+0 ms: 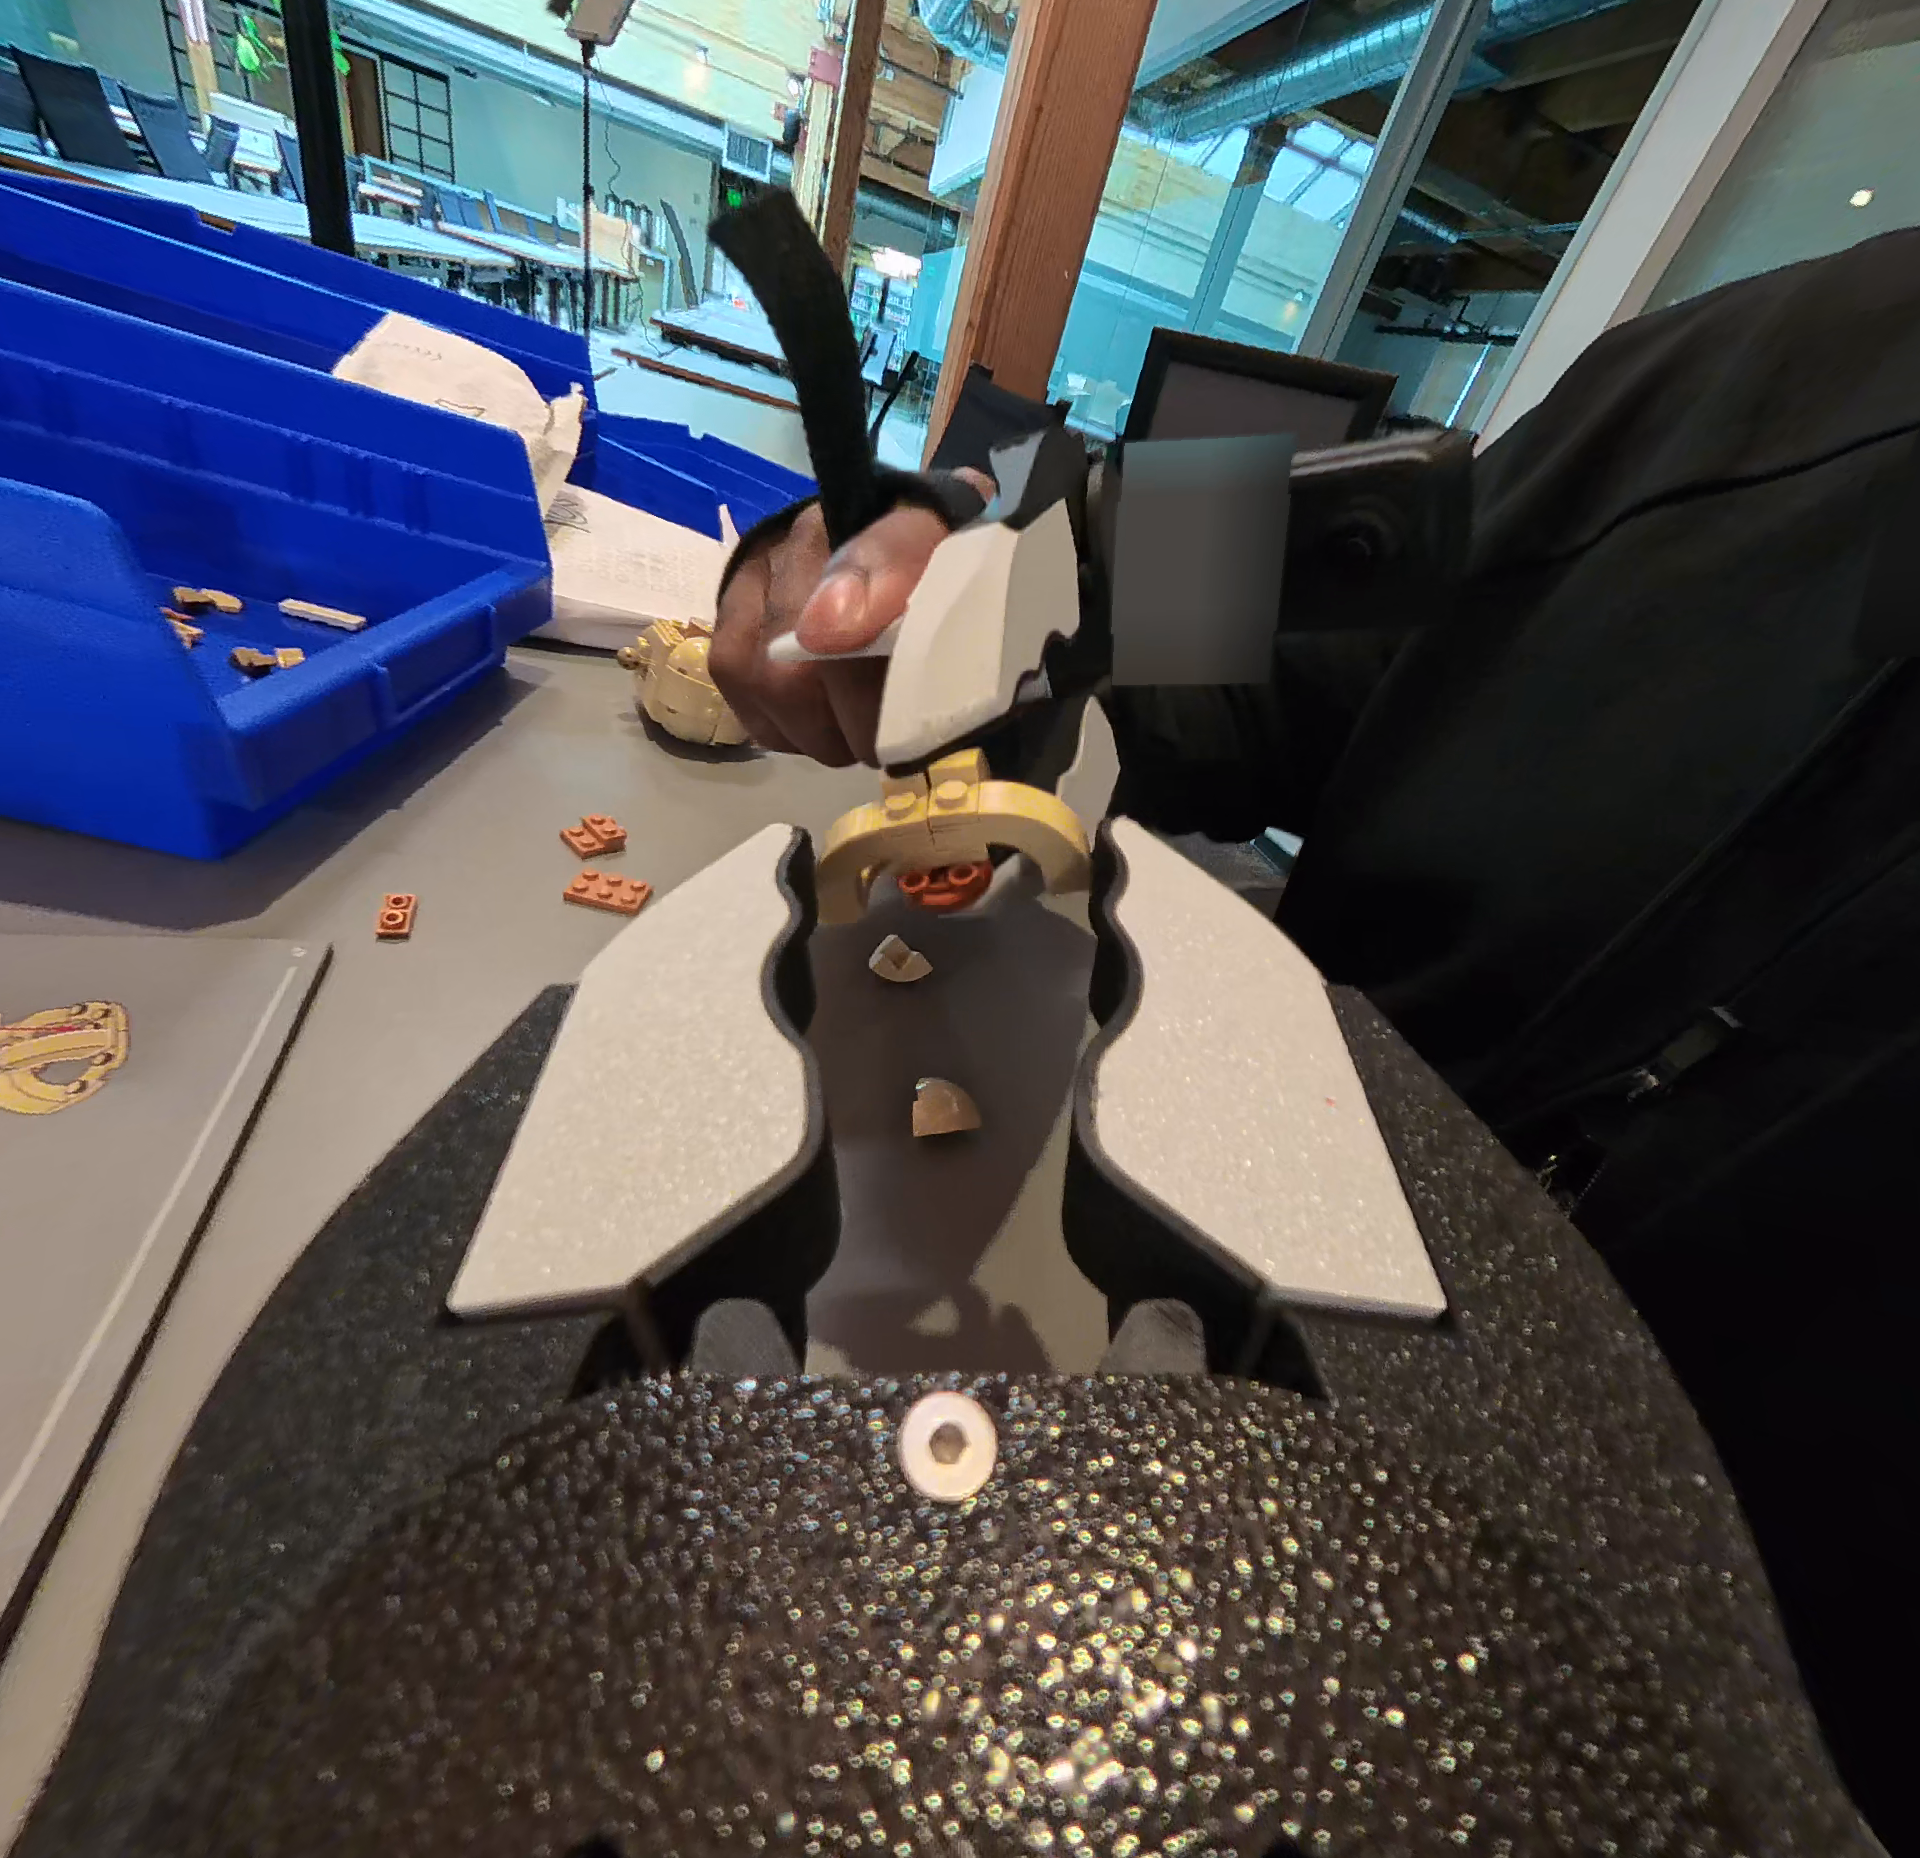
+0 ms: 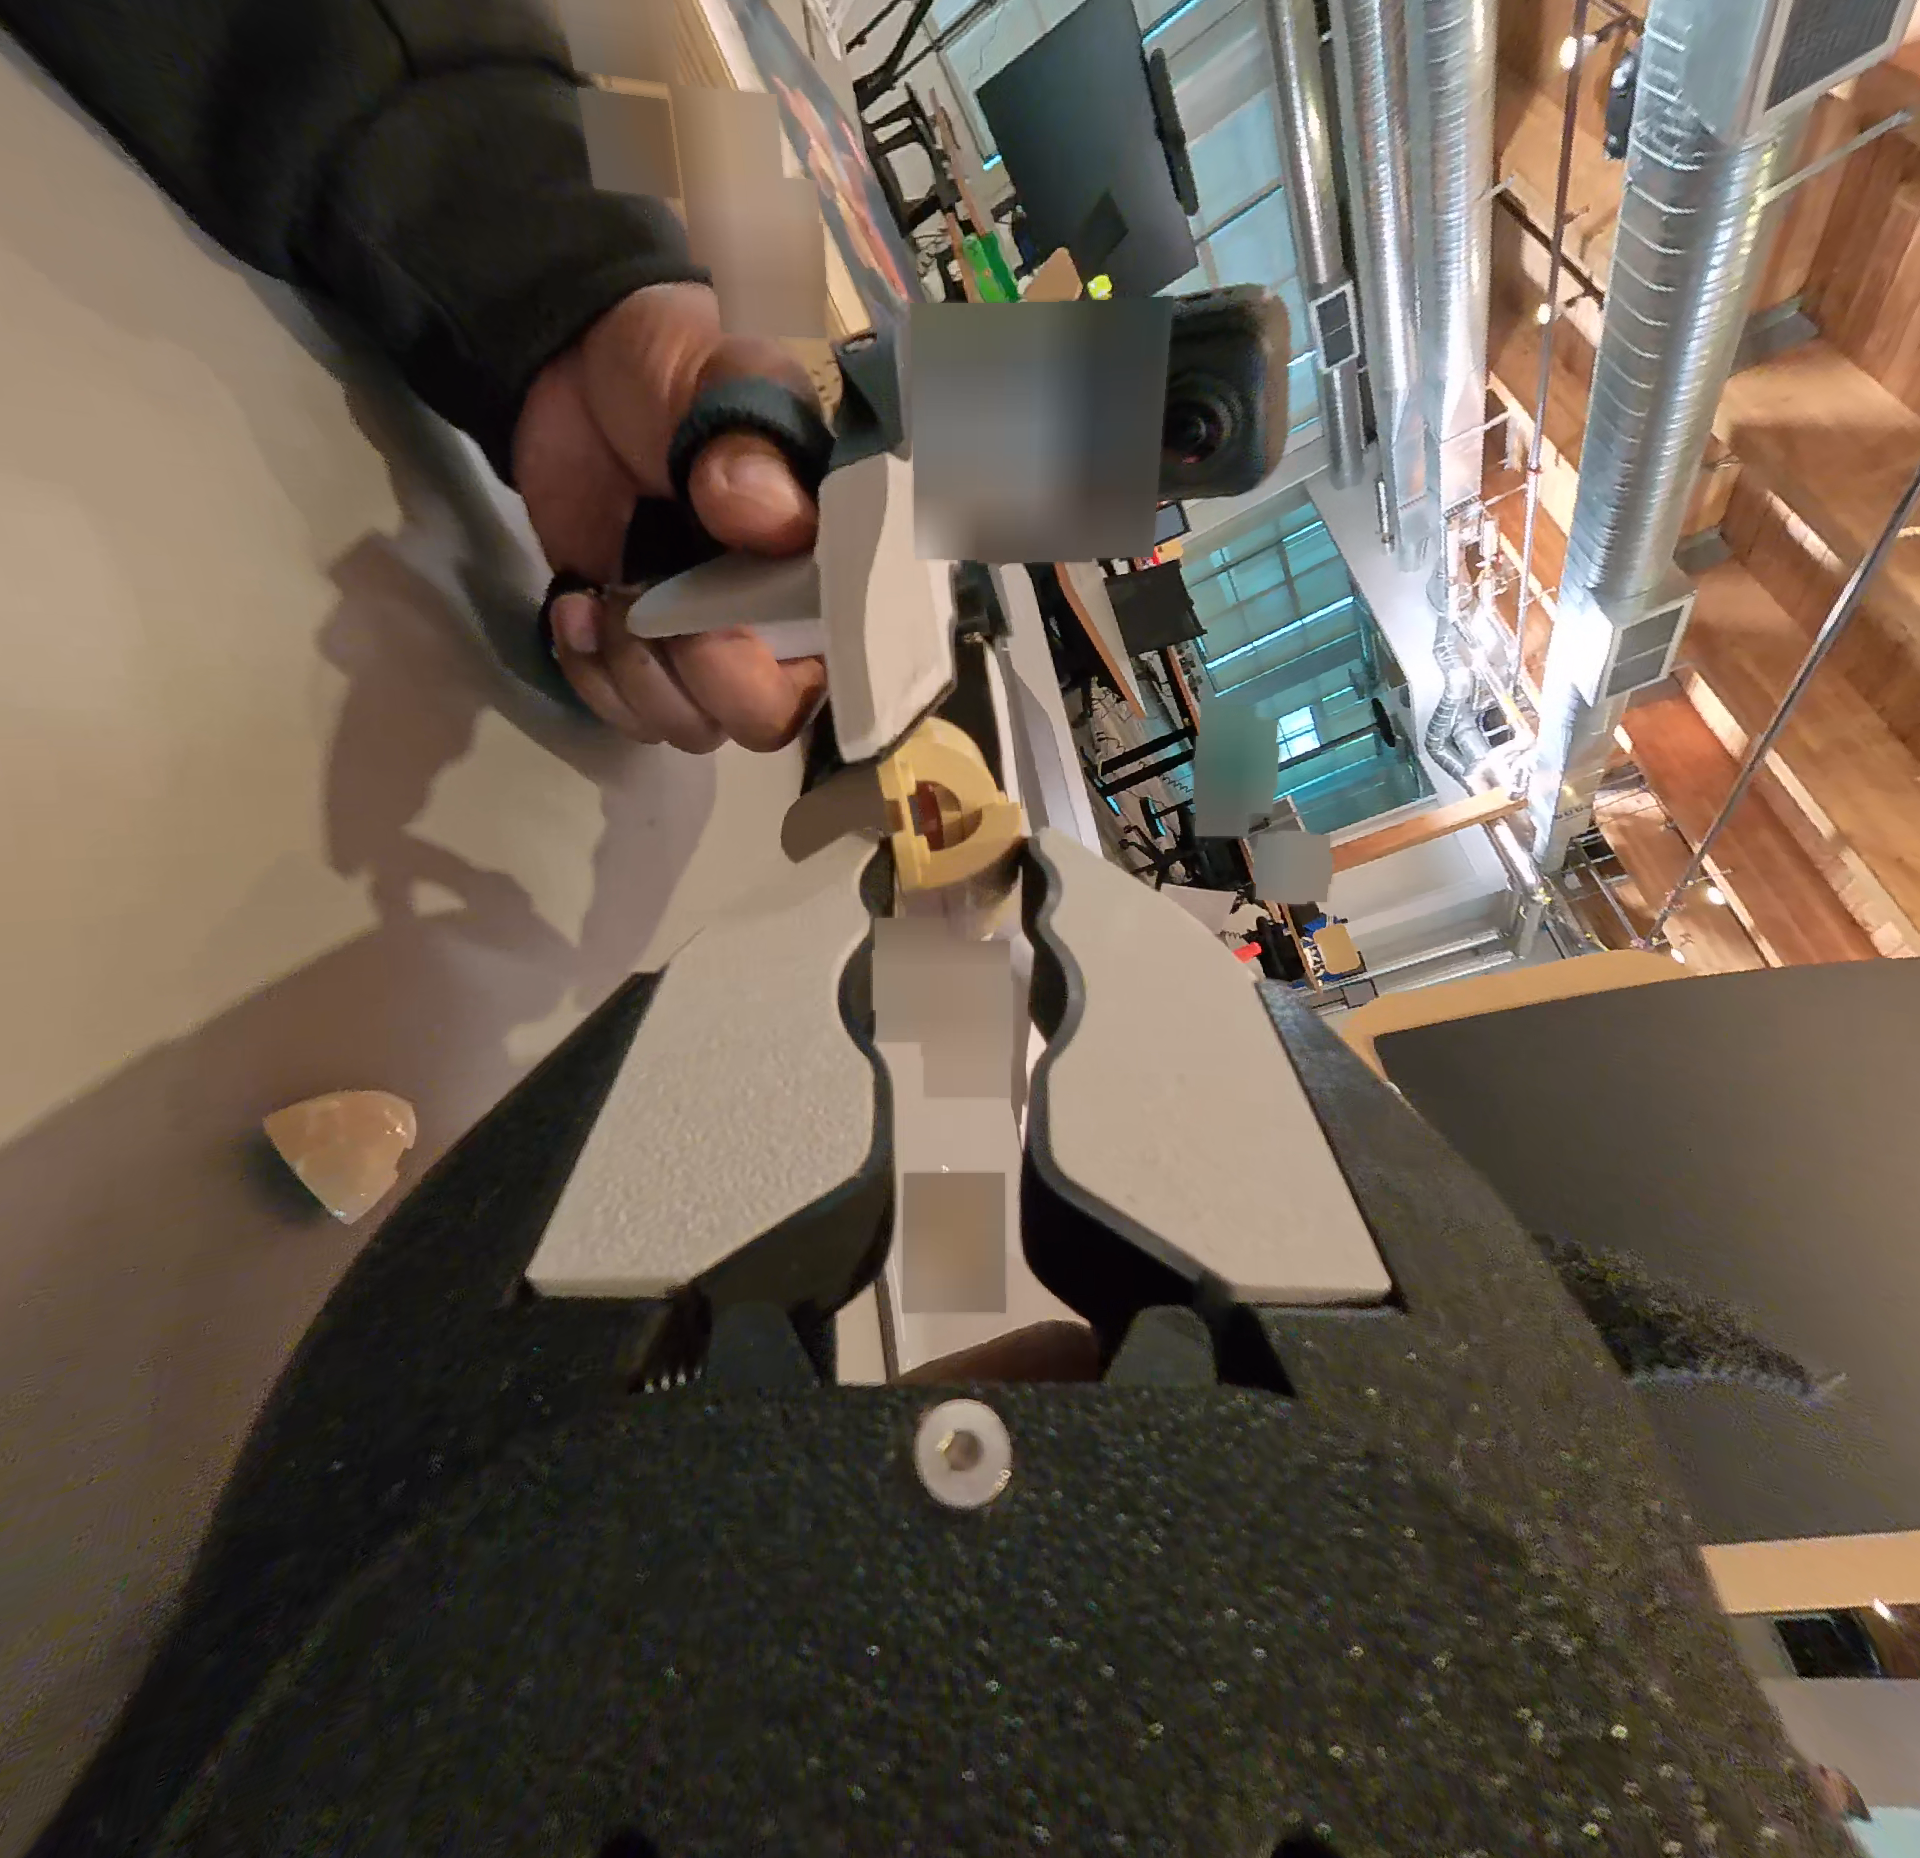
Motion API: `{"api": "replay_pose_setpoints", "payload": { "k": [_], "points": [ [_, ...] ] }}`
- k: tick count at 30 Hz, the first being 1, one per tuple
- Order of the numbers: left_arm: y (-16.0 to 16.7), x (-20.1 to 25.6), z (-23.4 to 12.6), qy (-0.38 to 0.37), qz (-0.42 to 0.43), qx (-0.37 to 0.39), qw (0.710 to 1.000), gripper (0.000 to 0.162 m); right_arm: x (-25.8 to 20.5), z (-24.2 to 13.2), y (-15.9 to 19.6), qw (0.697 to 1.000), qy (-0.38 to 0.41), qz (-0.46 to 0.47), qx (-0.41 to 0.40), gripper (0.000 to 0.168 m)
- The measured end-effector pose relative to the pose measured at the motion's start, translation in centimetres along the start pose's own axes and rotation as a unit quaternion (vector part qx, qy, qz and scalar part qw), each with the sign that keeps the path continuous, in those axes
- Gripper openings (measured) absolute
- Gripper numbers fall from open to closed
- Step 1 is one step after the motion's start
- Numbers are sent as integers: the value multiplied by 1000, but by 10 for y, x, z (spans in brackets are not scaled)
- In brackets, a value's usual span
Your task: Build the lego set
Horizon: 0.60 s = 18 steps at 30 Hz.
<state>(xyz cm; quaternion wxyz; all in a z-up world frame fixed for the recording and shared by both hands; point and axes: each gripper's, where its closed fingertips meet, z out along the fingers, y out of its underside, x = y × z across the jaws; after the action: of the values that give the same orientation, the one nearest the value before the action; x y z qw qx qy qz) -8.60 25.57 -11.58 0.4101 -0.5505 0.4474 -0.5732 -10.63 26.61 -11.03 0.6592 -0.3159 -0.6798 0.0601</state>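
Note:
A tan arch assembly [image 1: 951,821] with a reddish-brown round piece [image 1: 940,886] under it hangs above the grey table [image 1: 520,769]. My left gripper [image 1: 951,852] clasps the arch across its two ends. My right gripper [image 1: 956,748] comes down from above and is shut on the studded tan block on top of the arch. In the right wrist view the arch [image 2: 940,811] sits between my right gripper's tips [image 2: 956,863], and the left gripper [image 2: 862,790] holds it from the upper left. Two small tan dome pieces [image 1: 899,958] [image 1: 943,1107] lie on the table below.
Blue bins [image 1: 260,728] with tan pieces stand at the left. Reddish-brown plates [image 1: 608,889] and a round tan sub-build [image 1: 686,686] lie near them. An instruction booklet [image 1: 125,1185] is at the near left. A black jacket [image 1: 1610,769] fills the right. A tan dome piece [image 2: 343,1148] lies on the table. My left and right fingertips are right by each other. The tan dome piece [image 2: 343,1148] is about 10 cm from my right fingertips. My left wrist view [image 1: 949,1104] looks at it from another angle.

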Motion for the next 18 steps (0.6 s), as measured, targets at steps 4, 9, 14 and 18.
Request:
{"api": "replay_pose_setpoints", "payload": {
  "k": [4,9,14,18],
  "points": [
    [-1,4,2,5,9,0,1000,50,1,-3,-4,1000,-4,18,17,22],
    [-14,4,-9,-46,132,-1,990,49,7,-8,-6,991,-19,117,56,22],
    [-35,11,-15,-116,285,20,951,46,18,-15,-16,967,-18,221,127,22],
    [-35,15,-9,-144,365,7,920,38,21,-18,-25,949,-21,264,169,21]
  ]
}}
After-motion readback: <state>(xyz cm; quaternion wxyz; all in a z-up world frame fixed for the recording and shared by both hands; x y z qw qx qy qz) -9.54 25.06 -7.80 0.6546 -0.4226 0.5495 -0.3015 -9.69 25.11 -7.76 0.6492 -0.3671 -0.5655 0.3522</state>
